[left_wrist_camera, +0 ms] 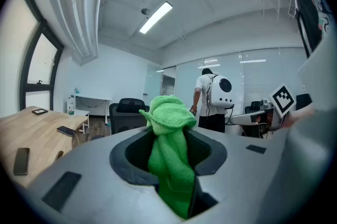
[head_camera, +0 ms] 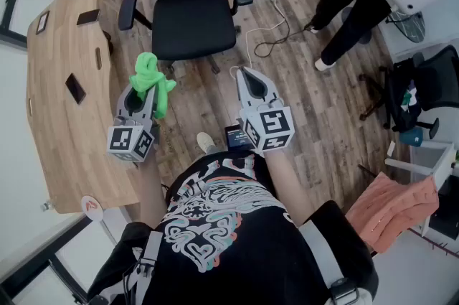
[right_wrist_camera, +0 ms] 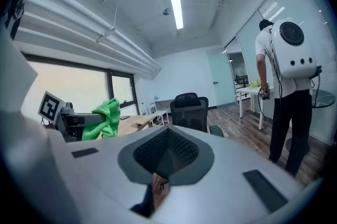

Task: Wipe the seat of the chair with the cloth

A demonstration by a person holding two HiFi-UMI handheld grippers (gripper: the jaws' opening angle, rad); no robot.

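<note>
Wood-plank floor fills the head view, with a light wooden table along the left. A black mesh-backed office chair stands ahead of the person, and its black padded seat has nothing on it.

The left gripper hangs short of the chair, near the table edge. Its fingers are clamped on a bright green terry cloth. In the left gripper view the cloth bunches above the tips and trails down between them. It is in the air, well apart from the seat, so there is no wiping contact yet.

The right gripper points toward the chair from the right, fingers pressed together with nothing between them.

Risks, as a judgement:
- The cloth is pinched as a wad, so dragging it over the seat may pull it loose or let the hard tips scrape the fabric.
- The chair may roll or swivel under a push, since nothing steadies it.
- The armrests may block a wide stroke.
</note>
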